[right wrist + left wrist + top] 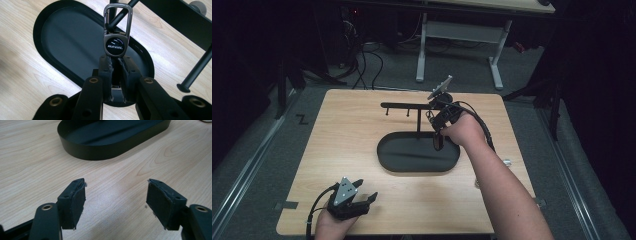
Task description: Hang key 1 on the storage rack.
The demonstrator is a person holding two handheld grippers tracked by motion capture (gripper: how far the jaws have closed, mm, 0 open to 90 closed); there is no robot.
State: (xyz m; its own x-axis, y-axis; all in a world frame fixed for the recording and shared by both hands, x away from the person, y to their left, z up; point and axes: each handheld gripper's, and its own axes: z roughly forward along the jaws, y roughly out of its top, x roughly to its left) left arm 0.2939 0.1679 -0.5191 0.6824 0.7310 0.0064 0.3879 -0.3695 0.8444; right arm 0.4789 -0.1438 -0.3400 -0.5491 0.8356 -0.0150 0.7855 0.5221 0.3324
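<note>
Above the tray, between the pads of the right claw:
Keychain [115,42]: a metal fob marked HAVAL with a carabiner clip on top is held upright over the black oval tray [62,37].
Right claw [116,75]: closed tight on the lower part of the keychain; the fob and clip are left standing clear of the pads.
Right claw position: seen in the high view [438,141] at the right end of the tray [387,160], just beside the stand's post.
Stand [409,106]: a black post rises from the tray and carries a horizontal bar with short pegs hanging beneath.
Left claw [116,202]: spread wide, nothing held between the pads; bare wood is seen between them.
Left claw position: low over the near left part of the counter [352,130], well apart from the tray [367,199].
Counter: light wood.
</note>
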